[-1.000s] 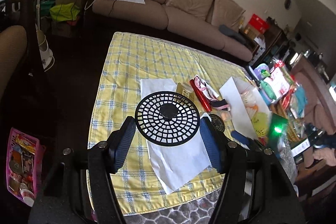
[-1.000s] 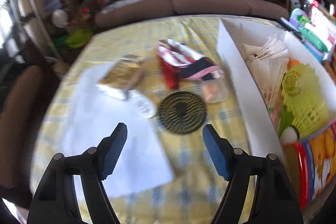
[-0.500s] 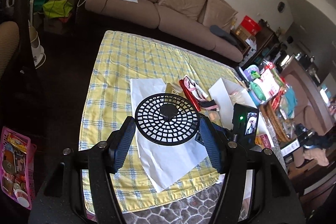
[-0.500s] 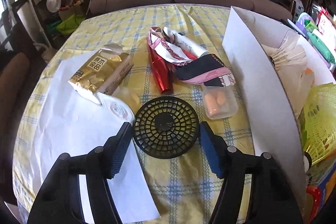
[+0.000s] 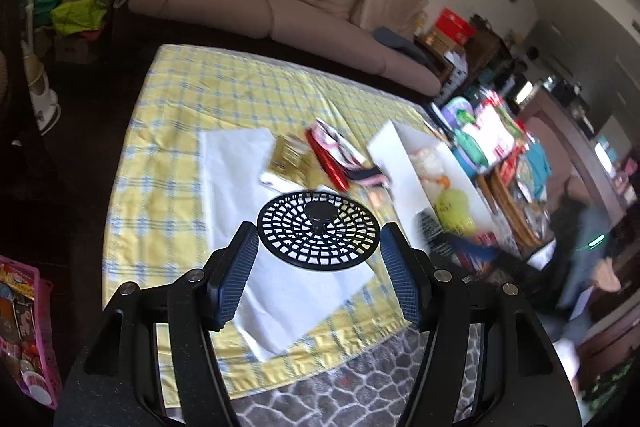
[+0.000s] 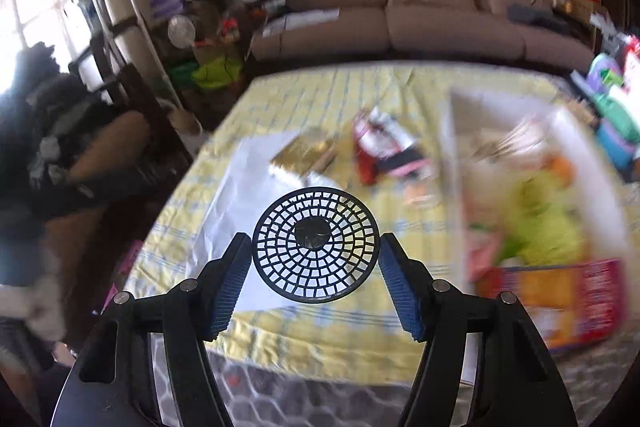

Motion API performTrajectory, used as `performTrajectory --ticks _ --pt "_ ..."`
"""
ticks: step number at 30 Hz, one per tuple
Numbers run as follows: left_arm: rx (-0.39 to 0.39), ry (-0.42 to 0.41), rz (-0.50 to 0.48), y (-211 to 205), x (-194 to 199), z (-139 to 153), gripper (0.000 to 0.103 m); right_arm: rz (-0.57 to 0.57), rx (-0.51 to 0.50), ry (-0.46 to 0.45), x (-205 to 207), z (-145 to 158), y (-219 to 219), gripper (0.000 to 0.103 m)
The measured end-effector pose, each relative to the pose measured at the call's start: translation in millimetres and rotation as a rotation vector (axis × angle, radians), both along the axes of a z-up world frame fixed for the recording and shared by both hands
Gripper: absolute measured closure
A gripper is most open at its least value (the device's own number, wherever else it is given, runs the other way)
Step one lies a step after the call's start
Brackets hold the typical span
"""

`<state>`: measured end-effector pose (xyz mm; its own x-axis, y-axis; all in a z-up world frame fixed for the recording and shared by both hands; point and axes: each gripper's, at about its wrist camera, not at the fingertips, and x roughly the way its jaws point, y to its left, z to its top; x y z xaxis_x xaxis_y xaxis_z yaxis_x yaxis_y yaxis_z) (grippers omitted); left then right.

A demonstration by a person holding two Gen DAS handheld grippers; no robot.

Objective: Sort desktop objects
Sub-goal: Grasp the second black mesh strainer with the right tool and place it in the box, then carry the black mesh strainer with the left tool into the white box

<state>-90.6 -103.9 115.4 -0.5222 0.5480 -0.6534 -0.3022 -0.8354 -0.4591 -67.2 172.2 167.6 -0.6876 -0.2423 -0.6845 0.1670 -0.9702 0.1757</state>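
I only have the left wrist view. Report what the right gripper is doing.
Observer: The right gripper is shut on a second mesh disc, a match for the first mesh disc in your left gripper.
Operator: Confirm it's off the table.
Observer: It looks so. The disc is held up between the fingers, with the yellow checked cloth well below it.
Operator: Describe the near end of the white box.
Observer: An orange-and-red carton lies at the near end of the white box. It is too blurred to tell whether it is inside.
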Motion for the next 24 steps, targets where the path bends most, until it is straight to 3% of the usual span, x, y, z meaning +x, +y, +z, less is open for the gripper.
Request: performTrajectory --ticks 3,6,9,13,18,22,24 --pt "-0.008 -0.007 -0.060 32.0 4.7 -1.3 0.046 -0.072 0.007 0.052 14.0 29.7 50.8 0.036" --pt "-0.008 -0.011 -0.124 70.2 8.0 -0.2 0.046 -0.173 0.050 0.063 11.5 39.9 118.0 0.036" --pt "-0.045 -0.001 -0.189 125.0 9.9 0.5 0.047 -0.225 0.111 0.034 -0.9 27.7 164.8 0.036" --pt "-0.085 -0.014 -0.201 162.4 6.0 -4.0 0.047 -0.221 0.174 -0.037 -25.3 1.1 194.4 0.036" --pt "-0.264 0.017 -0.178 159.4 10.6 -17.5 0.042 -0.185 0.216 -0.070 -54.1 -19.9 207.1 0.036" --pt "-0.298 -0.042 -0.185 139.4 21.4 -43.5 0.039 -0.144 0.280 -0.147 -68.7 -37.2 207.4 0.030" --pt "-0.298 -0.071 -0.184 130.6 25.8 -55.4 0.038 -0.126 0.228 -0.135 -64.8 -34.9 211.7 0.028"
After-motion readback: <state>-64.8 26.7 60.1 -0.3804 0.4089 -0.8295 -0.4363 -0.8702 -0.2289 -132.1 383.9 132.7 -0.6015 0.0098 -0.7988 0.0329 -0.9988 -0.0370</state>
